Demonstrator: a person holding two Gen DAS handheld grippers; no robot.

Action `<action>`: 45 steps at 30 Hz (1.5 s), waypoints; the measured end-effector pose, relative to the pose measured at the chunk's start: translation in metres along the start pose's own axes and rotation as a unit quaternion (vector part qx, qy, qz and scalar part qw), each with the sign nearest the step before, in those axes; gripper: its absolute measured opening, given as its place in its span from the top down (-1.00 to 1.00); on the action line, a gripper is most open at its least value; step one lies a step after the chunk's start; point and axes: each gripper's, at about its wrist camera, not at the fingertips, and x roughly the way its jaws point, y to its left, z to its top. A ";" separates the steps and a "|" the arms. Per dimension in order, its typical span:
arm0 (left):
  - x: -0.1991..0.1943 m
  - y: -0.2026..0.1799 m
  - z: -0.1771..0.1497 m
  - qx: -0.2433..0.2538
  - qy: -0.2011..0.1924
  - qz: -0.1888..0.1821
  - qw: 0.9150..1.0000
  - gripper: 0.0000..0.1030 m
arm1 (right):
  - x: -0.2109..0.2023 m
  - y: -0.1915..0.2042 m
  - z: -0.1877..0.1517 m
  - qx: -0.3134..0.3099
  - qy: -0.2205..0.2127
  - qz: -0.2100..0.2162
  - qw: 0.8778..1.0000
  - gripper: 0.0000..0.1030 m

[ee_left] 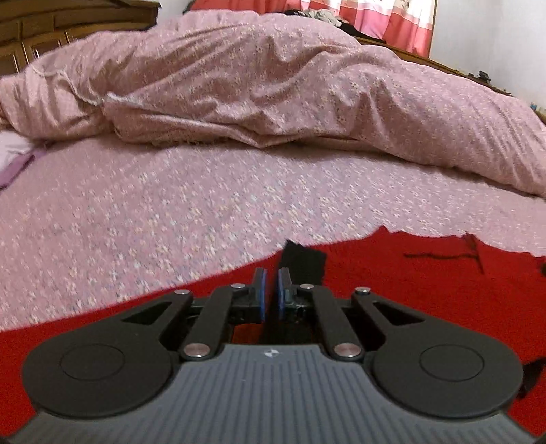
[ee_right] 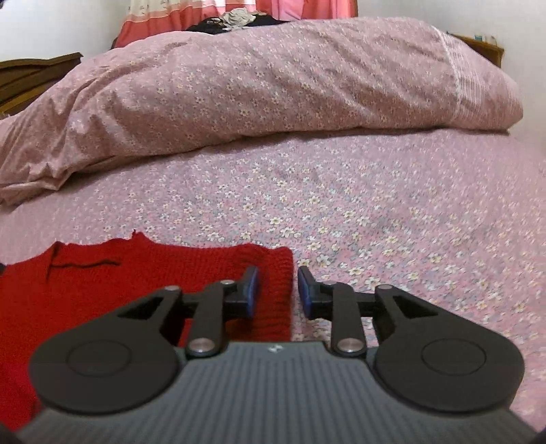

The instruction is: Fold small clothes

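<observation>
- Left wrist view: the left gripper [ee_left: 271, 290] has its blue pads drawn almost together, only a thin slit between them.
- A black piece [ee_left: 303, 264] of cloth shows just past and right of the pads; whether it is pinched between them cannot be told.
- The red knit [ee_left: 392, 273] lies flat on the sheet [ee_left: 153, 211], filling the lower part of the view under and around the gripper.
- The knit's far edge is ragged and runs up toward the right; a dark thread mark [ee_left: 443, 254] sits on it near that edge.
- A rumpled duvet [ee_left: 273, 85] in the same pink flower print is heaped across the far side of the bed.
- A red and pink curtain [ee_left: 392, 20] hangs behind it, and a wooden headboard [ee_left: 51, 30] shows at upper left.
- Right wrist view: the right gripper [ee_right: 278, 285] stands part open, its fingers narrowly apart and pressing on nothing.
- The knit [ee_right: 153, 273] lies at lower left, and its ribbed right edge runs up through the gap between the fingers.
- The left finger hangs over the red wool, the right finger over the bare sheet [ee_right: 392, 222].
- The duvet [ee_right: 273, 85] is piled behind, well apart from the knit.
- Some dark and pale clothes [ee_right: 235, 18] lie beyond it by the curtain [ee_right: 163, 20].
</observation>
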 end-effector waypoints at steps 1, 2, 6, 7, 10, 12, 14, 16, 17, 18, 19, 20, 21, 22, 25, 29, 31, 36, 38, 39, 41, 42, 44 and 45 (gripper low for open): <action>-0.001 0.001 0.000 -0.007 0.005 -0.006 1.000 0.84 | -0.004 -0.001 0.000 -0.003 -0.002 0.001 1.000 0.35; -0.002 0.002 0.000 -0.013 0.009 -0.013 1.000 0.84 | -0.010 -0.001 0.000 -0.004 -0.004 0.001 1.000 0.30; -0.001 0.002 -0.004 -0.021 0.030 -0.028 0.999 0.83 | -0.033 -0.006 -0.004 -0.012 -0.009 -0.001 1.000 0.24; 0.000 0.000 -0.005 -0.019 0.035 -0.025 0.999 0.83 | -0.040 -0.007 -0.007 -0.017 -0.009 0.001 1.000 0.24; 0.003 -0.004 -0.010 -0.010 0.042 -0.025 0.999 0.81 | -0.057 -0.006 -0.013 -0.036 -0.005 0.010 0.999 0.24; 0.005 -0.008 -0.014 0.001 0.029 -0.015 0.999 0.80 | -0.068 -0.006 -0.018 -0.042 -0.006 0.021 0.999 0.24; 0.008 -0.013 -0.017 0.016 0.027 0.000 1.000 0.76 | -0.075 -0.006 -0.022 -0.040 -0.007 0.030 0.999 0.24; 0.010 -0.018 -0.020 0.036 0.024 0.025 0.999 0.50 | -0.072 -0.002 -0.027 -0.049 0.005 0.032 0.998 0.24; 0.011 -0.020 -0.019 0.043 0.024 0.038 0.998 0.40 | -0.067 0.002 -0.031 -0.063 0.014 0.025 0.998 0.24; 0.011 -0.022 -0.020 0.050 0.022 0.052 0.997 0.17 | -0.061 0.006 -0.036 -0.073 0.024 0.017 0.997 0.24; 0.011 -0.022 -0.020 0.052 0.020 0.065 0.996 -0.01 | -0.053 0.008 -0.041 -0.080 0.038 0.008 0.996 0.24; 0.010 -0.021 -0.020 0.049 0.020 0.072 0.996 -0.06 | -0.048 0.008 -0.045 -0.074 0.038 0.007 0.997 0.17; 0.009 -0.018 -0.019 0.041 0.022 0.074 0.996 -0.10 | -0.046 0.006 -0.047 -0.058 0.033 0.005 0.998 0.01; 0.005 -0.014 -0.019 0.026 0.025 0.071 0.997 -0.11 | -0.044 0.004 -0.047 -0.042 0.032 -0.001 0.999 -0.08; -0.007 -0.004 -0.021 -0.004 0.031 0.064 0.997 -0.12 | -0.042 -0.004 -0.045 0.009 0.040 -0.015 0.999 -0.25; -0.031 0.005 -0.027 -0.019 0.031 0.067 0.997 -0.15 | -0.048 -0.006 -0.043 0.024 0.044 -0.014 0.999 -0.27; -0.043 0.011 -0.029 -0.023 0.039 0.072 0.996 -0.15 | -0.056 -0.005 -0.041 0.032 0.045 -0.015 0.998 -0.27; -0.074 0.031 -0.037 -0.053 0.050 0.096 0.993 -0.15 | -0.090 0.009 -0.039 0.030 0.029 0.010 0.999 -0.27; -0.087 0.039 -0.039 -0.063 0.055 0.102 0.991 -0.15 | -0.104 0.018 -0.039 0.023 0.026 0.025 0.999 -0.27; -0.093 0.042 -0.041 -0.066 0.057 0.105 0.991 -0.15 | -0.111 0.024 -0.040 0.018 0.026 0.033 0.999 -0.27; -0.104 0.047 -0.045 -0.071 0.059 0.113 0.989 -0.15 | -0.124 0.034 -0.043 0.010 0.025 0.050 0.998 -0.27; -0.109 0.049 -0.047 -0.072 0.059 0.116 0.989 -0.15 | -0.130 0.038 -0.045 0.008 0.024 0.058 0.998 -0.27; -0.119 0.054 -0.053 -0.075 0.061 0.119 0.988 -0.15 | -0.141 0.045 -0.050 0.006 0.027 0.071 0.997 -0.27; -0.123 0.056 -0.055 -0.078 0.062 0.122 0.988 -0.15 | -0.147 0.048 -0.053 0.006 0.028 0.077 0.997 -0.27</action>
